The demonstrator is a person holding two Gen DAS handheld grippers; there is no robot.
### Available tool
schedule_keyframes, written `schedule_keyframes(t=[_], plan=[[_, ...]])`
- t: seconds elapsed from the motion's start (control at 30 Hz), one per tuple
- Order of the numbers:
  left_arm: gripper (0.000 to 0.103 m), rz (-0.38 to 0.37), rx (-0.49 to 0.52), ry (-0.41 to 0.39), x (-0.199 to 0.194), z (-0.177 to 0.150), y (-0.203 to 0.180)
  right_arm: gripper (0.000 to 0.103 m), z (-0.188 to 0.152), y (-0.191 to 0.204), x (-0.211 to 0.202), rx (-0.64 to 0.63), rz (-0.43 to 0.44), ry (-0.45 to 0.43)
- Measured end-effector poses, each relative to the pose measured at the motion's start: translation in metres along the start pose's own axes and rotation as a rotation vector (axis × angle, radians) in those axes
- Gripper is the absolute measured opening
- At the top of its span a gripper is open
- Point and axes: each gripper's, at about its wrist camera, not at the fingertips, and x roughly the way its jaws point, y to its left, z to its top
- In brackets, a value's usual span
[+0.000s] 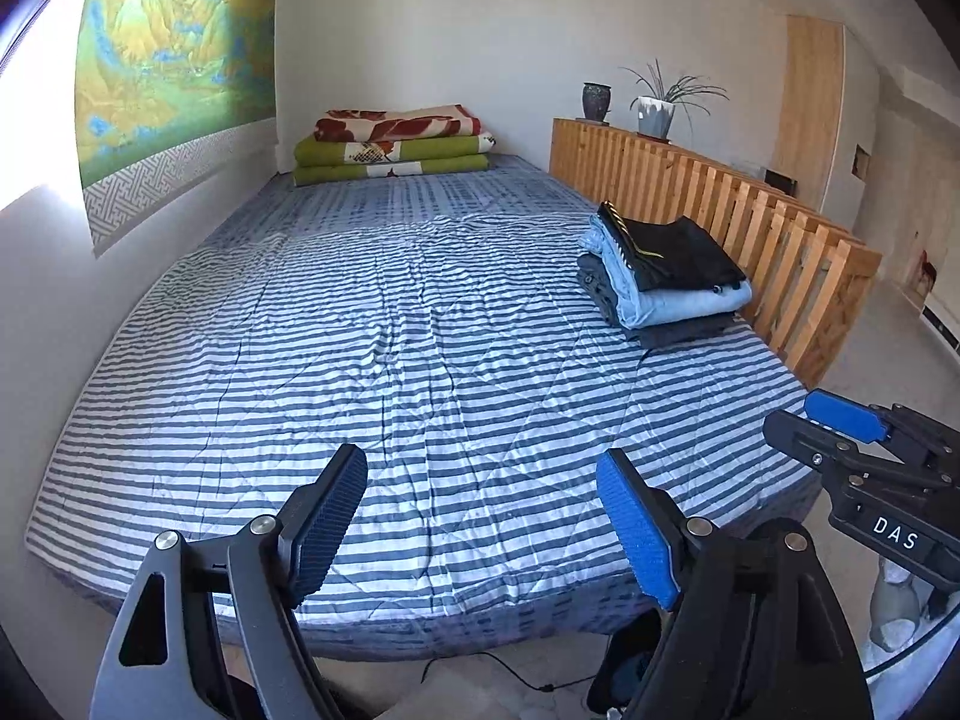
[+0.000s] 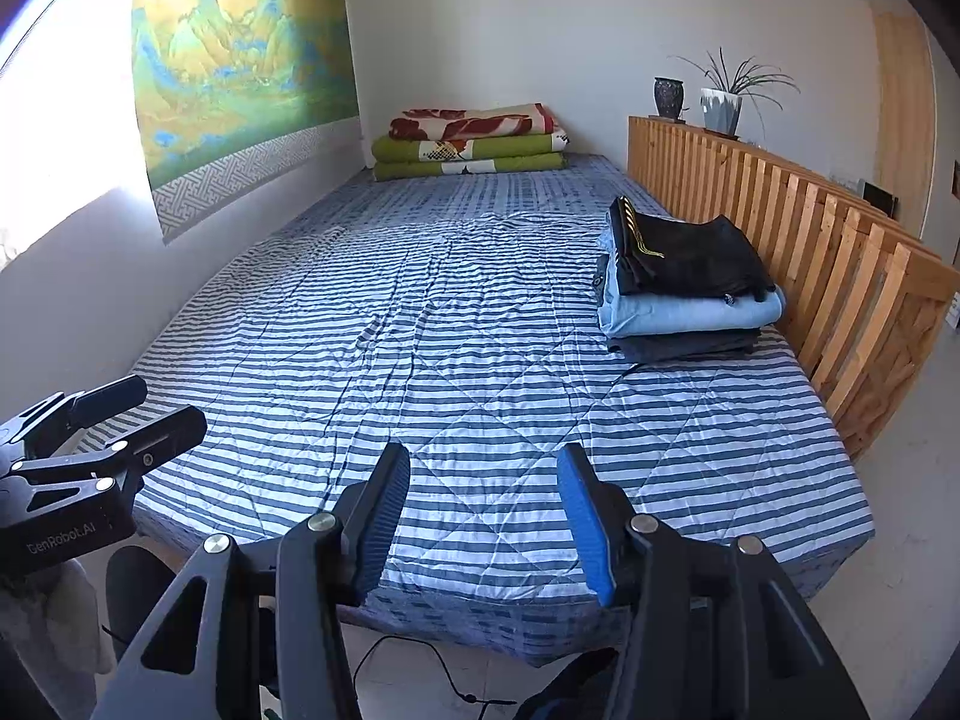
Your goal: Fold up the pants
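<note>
Two hand-held tools hover over the foot of a bed (image 1: 420, 324) covered by a blue-and-white striped quilt, rumpled in the middle.

Left tool (image 1: 480, 522): jaws stand wide apart, nothing between them, only striped quilt showing through the gap. It sits above the near edge of the mattress.

Right tool (image 2: 483, 516): jaws parted to a middling gap, empty as well. Seen from the left camera it sits off to the right, beyond the bed's near corner (image 1: 840, 420).

Pants: a folded stack (image 2: 690, 288) lies on the far right side of the bed, just beside the slatted wooden rail (image 2: 840, 252). Black pair with a yellow trim on top, light blue pair beneath, dark grey pair at the bottom. The stack is well apart from both tools.

At the head of the bed, folded blankets (image 1: 396, 144), red-patterned over green. Two pots (image 1: 654, 114) stand on top of the rail's far end, one with a thin-leaved plant. A landscape hanging (image 2: 240, 60) covers the left wall. A black cable (image 2: 420, 660) lies on the floor below the bed's near edge.
</note>
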Motion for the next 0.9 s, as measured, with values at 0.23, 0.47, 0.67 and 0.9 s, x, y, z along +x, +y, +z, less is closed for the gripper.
schedule_keyframes(t=[0.23,0.47,0.67,0.9], plan=[[0.083,0.003,-0.023,0.013,0.004,-0.004,0.007,0.048,-0.007,0.005,0.002,-0.022,-0.040,-0.009],[0.084,0.016,-0.018,0.027,0.011,-0.008,0.011,0.048,-0.009,0.010,0.009,-0.025,-0.039,-0.005],[0.085,0.014,-0.037,0.041,0.021,-0.011,0.014,0.050,-0.013,0.012,0.018,-0.034,-0.032,0.014],[0.085,0.033,-0.037,0.031,0.030,-0.010,0.010,0.051,-0.018,0.005,0.024,-0.021,-0.017,0.027]])
